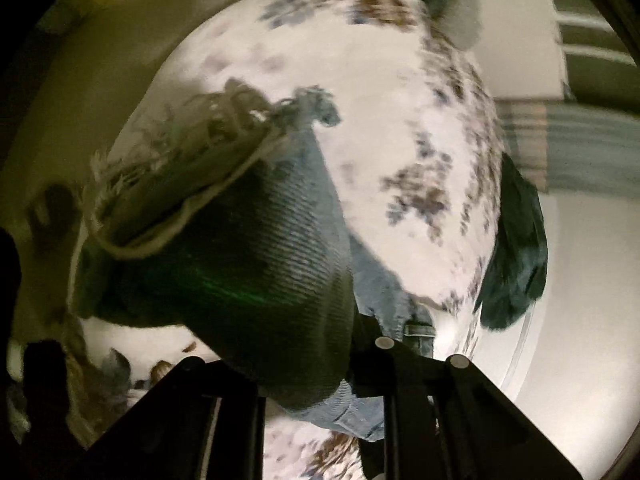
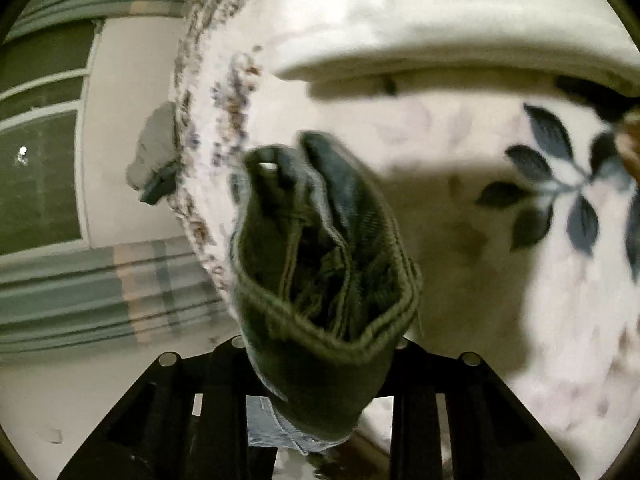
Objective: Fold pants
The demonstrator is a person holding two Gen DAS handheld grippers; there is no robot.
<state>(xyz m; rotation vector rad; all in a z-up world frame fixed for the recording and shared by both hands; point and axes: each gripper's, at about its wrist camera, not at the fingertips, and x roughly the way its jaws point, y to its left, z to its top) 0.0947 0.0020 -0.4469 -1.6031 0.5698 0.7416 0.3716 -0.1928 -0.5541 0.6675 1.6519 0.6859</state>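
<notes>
Blue denim pants (image 1: 260, 240); floral white bedspread (image 1: 380, 80)

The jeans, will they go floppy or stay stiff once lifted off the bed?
The jeans will probably droop: held in the left hand-held gripper, the cloth already bulges and sags. The frayed hem may dangle and snag. The thick waistband probably keeps some shape.

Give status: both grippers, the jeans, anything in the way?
Left gripper shut on jeans at frayed hem. Right gripper shut on jeans, held above floral bedspread. Nothing visibly in the way.
</notes>
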